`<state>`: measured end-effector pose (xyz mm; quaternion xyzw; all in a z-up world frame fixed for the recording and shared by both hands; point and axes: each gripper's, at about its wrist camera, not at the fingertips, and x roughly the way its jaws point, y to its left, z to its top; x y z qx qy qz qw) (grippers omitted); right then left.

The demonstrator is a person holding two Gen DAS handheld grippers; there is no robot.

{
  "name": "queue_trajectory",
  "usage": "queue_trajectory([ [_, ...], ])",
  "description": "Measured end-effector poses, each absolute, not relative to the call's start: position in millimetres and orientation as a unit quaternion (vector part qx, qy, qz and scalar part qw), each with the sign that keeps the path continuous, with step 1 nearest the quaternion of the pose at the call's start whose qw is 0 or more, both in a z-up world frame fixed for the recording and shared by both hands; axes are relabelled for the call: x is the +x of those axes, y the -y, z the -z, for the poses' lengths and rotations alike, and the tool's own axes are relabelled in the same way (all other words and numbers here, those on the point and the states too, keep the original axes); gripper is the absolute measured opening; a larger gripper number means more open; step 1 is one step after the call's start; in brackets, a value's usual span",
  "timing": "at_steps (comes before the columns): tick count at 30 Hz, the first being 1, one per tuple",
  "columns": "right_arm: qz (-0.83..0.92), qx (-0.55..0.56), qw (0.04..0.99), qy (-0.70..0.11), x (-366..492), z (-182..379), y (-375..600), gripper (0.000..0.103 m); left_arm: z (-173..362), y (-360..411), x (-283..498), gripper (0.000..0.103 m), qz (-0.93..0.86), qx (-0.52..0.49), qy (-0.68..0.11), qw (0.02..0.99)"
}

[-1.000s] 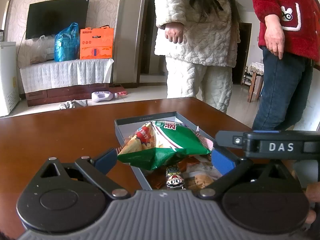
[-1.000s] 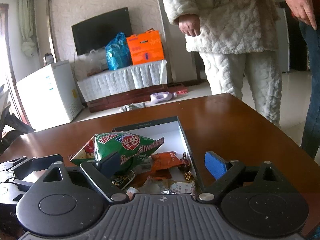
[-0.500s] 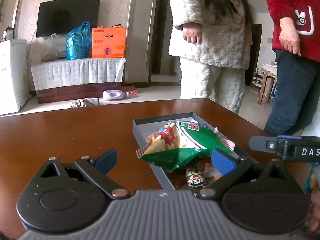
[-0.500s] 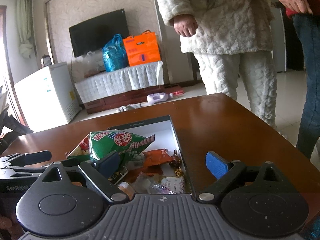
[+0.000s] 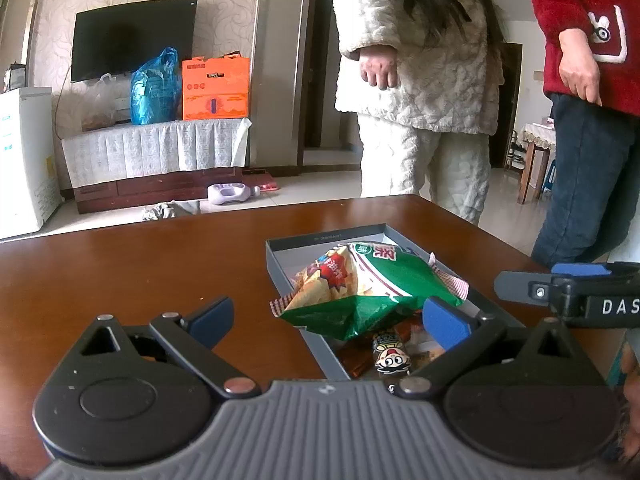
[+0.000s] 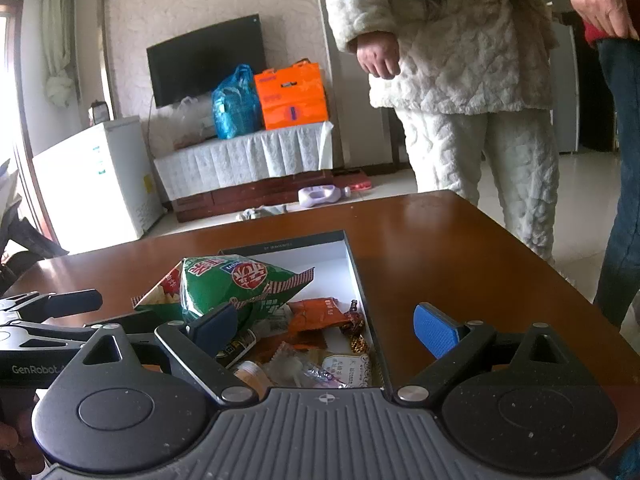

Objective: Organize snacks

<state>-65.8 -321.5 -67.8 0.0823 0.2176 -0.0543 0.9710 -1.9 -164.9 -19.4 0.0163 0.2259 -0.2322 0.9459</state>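
A grey open box (image 5: 276,264) (image 6: 362,280) sits on the brown table and holds several snacks. A green chip bag (image 5: 372,284) (image 6: 236,284) lies on top, over an orange packet (image 6: 316,314) and small wrapped snacks (image 5: 390,356). My left gripper (image 5: 328,318) is open and empty, hovering at the box's near left corner; it also shows at the left of the right wrist view (image 6: 56,312). My right gripper (image 6: 326,326) is open and empty above the box's near end; it also shows in the left wrist view (image 5: 560,292).
The brown table (image 5: 120,272) stretches left of the box. Two people stand behind its far right edge, one in white (image 5: 424,80), one in red (image 5: 584,40). A TV cabinet with an orange box (image 5: 216,84) and a white fridge (image 6: 100,176) stand beyond.
Both grippers have drawn back and shifted left, so the box and chip bag slid rightward in the left wrist view. The chip bag lies in the box as before. Both stay open.
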Motion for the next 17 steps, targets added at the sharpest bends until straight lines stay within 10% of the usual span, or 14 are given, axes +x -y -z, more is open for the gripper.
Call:
queue_trajectory([
  [17, 0.051, 0.075, 0.971, -0.221, -67.7, 67.0, 322.4, 0.097, 20.4, 168.9, -7.0, 0.102, 0.222, 0.022, -0.217, 0.950],
])
